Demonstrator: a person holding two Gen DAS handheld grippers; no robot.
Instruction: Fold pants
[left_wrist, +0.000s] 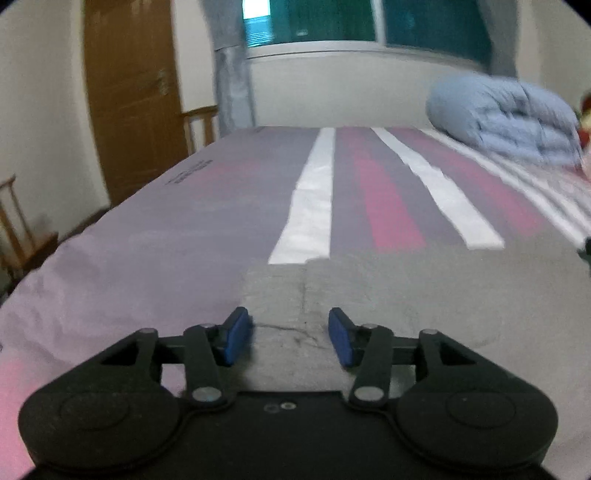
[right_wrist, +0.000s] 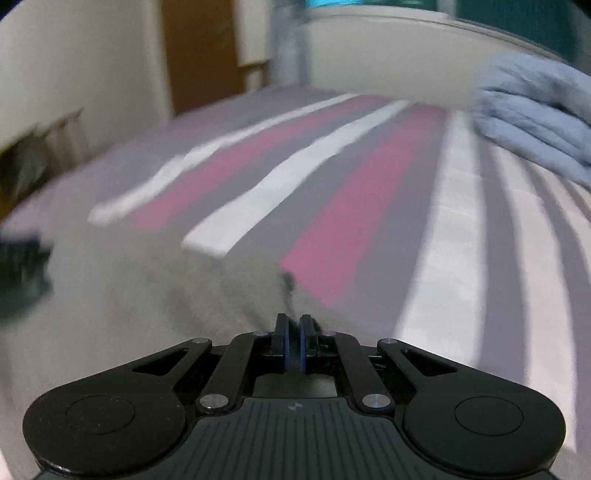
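Left claw (left_wrist: 290, 334) jaws parted, angled downward; right claw (right_wrist: 294, 345) jaws closed, angled downward.

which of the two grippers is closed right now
The right gripper: its blue pads are squeezed together at the edge of the grey pants. The left gripper stands open over them.

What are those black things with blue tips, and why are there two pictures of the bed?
Each is a hand-held gripper, a pincher a person carries, with a camera looking along its fingers. One picture comes from the left hand-held gripper, whose blue fingers stand apart above grey pants spread on the striped bed. The other comes from the right hand-held gripper, whose fingers are shut at the pants' edge; whether cloth is pinched is too blurry to tell. A folded blue quilt lies further back.
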